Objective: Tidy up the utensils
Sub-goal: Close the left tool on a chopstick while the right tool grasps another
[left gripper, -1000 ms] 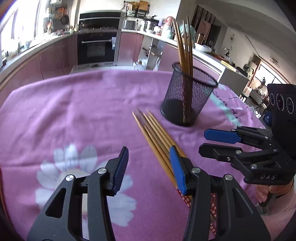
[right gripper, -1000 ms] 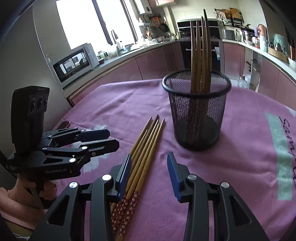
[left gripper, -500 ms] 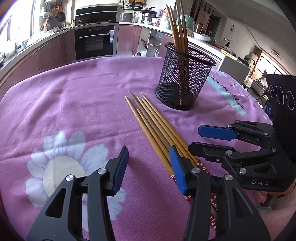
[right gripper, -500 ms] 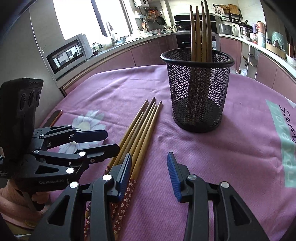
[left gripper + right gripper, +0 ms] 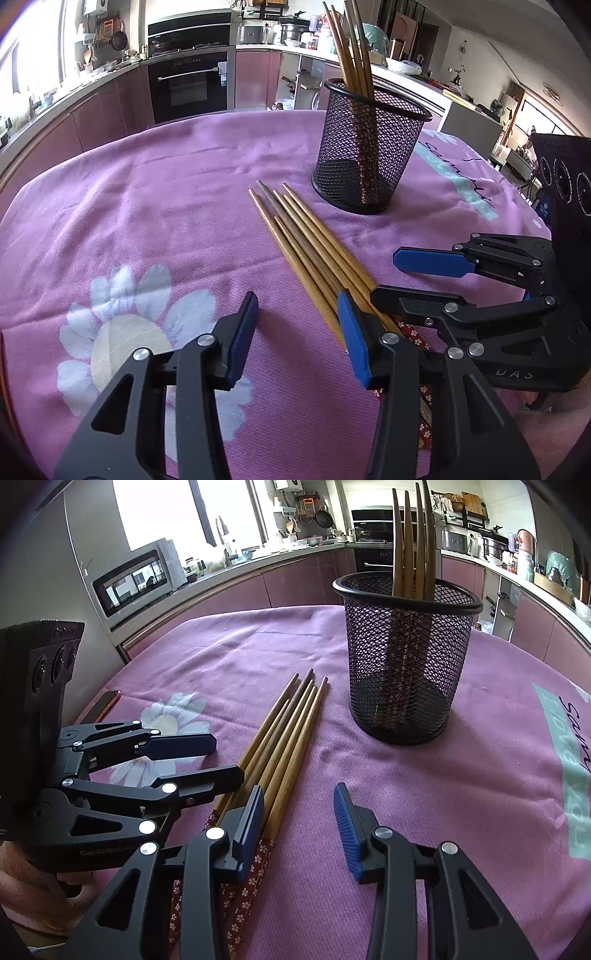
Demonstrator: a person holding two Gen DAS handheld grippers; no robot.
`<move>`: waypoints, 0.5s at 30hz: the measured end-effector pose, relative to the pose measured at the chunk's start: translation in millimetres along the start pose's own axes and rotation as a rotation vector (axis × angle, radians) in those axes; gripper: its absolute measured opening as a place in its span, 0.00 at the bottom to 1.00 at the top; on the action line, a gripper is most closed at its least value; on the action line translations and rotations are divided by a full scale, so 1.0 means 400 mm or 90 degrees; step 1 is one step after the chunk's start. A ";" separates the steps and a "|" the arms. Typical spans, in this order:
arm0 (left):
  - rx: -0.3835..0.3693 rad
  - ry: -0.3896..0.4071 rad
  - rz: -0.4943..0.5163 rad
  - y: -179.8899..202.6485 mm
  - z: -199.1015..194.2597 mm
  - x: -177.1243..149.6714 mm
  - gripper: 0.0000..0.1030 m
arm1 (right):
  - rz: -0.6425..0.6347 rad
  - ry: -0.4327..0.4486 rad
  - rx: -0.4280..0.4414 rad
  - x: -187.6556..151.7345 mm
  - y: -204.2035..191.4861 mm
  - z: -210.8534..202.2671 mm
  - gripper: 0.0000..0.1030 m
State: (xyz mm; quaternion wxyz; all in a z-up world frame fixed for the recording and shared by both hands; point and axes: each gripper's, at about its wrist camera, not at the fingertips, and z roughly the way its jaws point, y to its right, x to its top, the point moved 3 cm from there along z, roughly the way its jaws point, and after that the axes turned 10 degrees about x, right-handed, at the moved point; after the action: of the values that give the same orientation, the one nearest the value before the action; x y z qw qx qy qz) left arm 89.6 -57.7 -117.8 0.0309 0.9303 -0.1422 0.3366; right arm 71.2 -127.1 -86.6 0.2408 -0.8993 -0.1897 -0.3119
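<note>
Several wooden chopsticks [image 5: 306, 240] lie side by side on the purple cloth, with their patterned red handle ends [image 5: 255, 864] towards me. Behind them stands a black mesh cup [image 5: 369, 147] with several chopsticks upright in it [image 5: 410, 535]. My left gripper [image 5: 297, 332] is open above the cloth; its right finger [image 5: 351, 339] stands over the bundle's left edge. My right gripper [image 5: 299, 812] is open too, and its left finger [image 5: 251, 819] covers the bundle's right side. Neither has anything between its jaws. Each gripper shows in the other's view: the right gripper [image 5: 386, 277], the left gripper [image 5: 227, 758].
The cloth [image 5: 147, 206] has a white flower print [image 5: 122, 332] at the left and a teal strip with lettering [image 5: 576, 775] at the right. A phone [image 5: 101, 705] lies near the cloth's left edge. Kitchen counters and an oven stand behind.
Both views have tipped a little, and the two grippers now stand closer together over the handle ends. The chopsticks and the cup have not moved.
</note>
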 end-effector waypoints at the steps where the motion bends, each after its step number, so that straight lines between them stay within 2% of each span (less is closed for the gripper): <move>1: 0.000 -0.001 0.001 0.000 0.000 0.001 0.43 | -0.001 0.000 -0.001 0.001 -0.002 0.002 0.36; 9: 0.006 -0.007 0.010 -0.007 0.007 -0.003 0.34 | 0.006 -0.004 -0.009 0.002 0.011 0.000 0.35; 15: 0.013 -0.006 0.023 -0.006 0.004 -0.008 0.31 | -0.004 -0.010 -0.028 0.002 0.010 -0.001 0.34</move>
State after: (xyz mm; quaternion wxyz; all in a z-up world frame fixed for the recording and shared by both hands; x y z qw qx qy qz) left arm 88.8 -54.6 -120.9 0.0143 0.9293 -0.1559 0.3344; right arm 73.4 -130.6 -87.0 0.2184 -0.9063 -0.1874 -0.3096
